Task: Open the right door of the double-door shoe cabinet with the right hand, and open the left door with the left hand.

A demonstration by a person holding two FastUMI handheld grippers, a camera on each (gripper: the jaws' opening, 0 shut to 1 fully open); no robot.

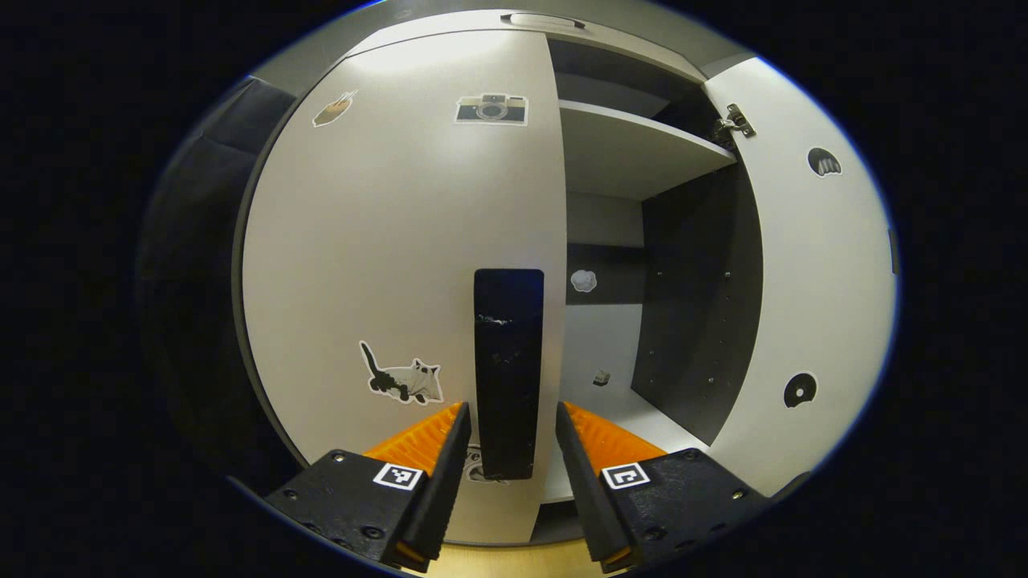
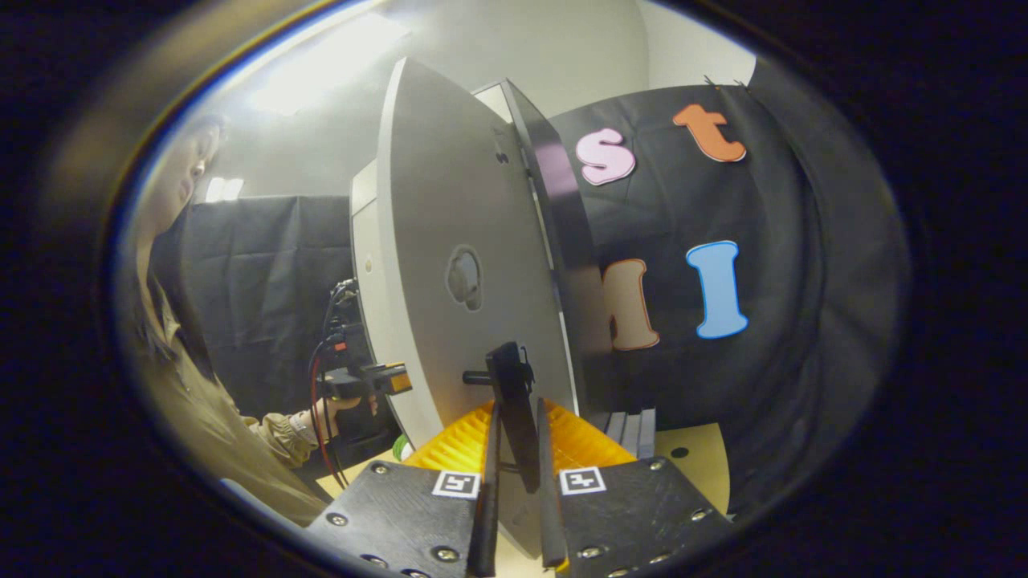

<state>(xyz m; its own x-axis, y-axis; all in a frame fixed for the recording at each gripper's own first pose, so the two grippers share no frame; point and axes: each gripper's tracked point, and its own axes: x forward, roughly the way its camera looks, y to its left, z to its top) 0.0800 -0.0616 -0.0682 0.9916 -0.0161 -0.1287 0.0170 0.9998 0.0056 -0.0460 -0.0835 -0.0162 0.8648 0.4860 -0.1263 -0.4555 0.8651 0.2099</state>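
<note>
The double-door shoe cabinet (image 1: 610, 152) stands half opened: its right door (image 1: 803, 265) is swung wide, baring a shelf (image 1: 634, 136) and a dark inner wall, while the left door (image 1: 401, 241), dotted with a cat sticker (image 1: 405, 379) and a camera sticker (image 1: 491, 108), sits closed against the frame. In the left gripper view, the left claw (image 1: 509, 437) is spread, a finger to either side of the dark upright handle (image 1: 507, 369) at the left door's free edge, evidently lined up so that closing will catch the handle for a pull; neither finger clearly touches it.

In the right gripper view, the right claw (image 2: 517, 449) is pressed in on the right door's handle (image 2: 512, 401), both fingers against its sides, apparently holding that door (image 2: 466, 265) out at its open angle. A person's hand (image 2: 333, 411) appears farther off at the cabinet's front, carrying the other gripper (image 2: 377, 377). By the look of it, half the job is done; the left door's pull is next.
</note>
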